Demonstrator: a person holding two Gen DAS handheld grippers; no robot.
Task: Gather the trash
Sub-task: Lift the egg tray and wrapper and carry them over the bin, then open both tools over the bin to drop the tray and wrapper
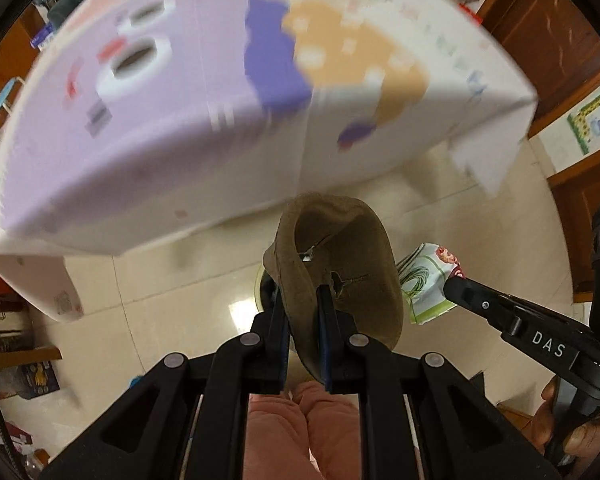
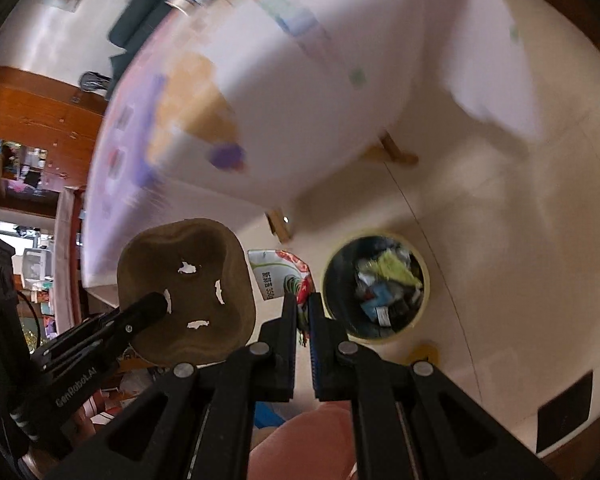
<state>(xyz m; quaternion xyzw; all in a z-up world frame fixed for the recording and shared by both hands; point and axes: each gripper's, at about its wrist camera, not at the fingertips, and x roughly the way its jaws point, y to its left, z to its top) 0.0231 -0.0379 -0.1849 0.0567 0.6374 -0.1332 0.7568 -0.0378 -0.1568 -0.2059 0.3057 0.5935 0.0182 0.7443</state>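
My left gripper [image 1: 300, 292] is shut on the rim of a brown moulded-pulp cup tray [image 1: 340, 264], which hangs over the tiled floor. The right wrist view shows the tray [image 2: 188, 292] from inside, torn holes in its bottom, with the left gripper [image 2: 160, 302] clamped on its edge. My right gripper [image 2: 303, 300] is shut on a white, green and red wrapper [image 2: 276, 272]. The wrapper [image 1: 424, 280] and the right gripper [image 1: 454, 284] also sit to the right of the tray. A yellow-rimmed trash bin [image 2: 420, 280] full of rubbish stands on the floor just right of the right gripper's fingertips.
A table draped in a purple, orange and white cloth [image 1: 180, 120] fills the upper part of both views, and its wooden legs [image 2: 396, 152] stand near the bin. Wooden cabinets [image 1: 552, 40] line the right. A person's pink trouser legs [image 1: 300, 432] are below the grippers.
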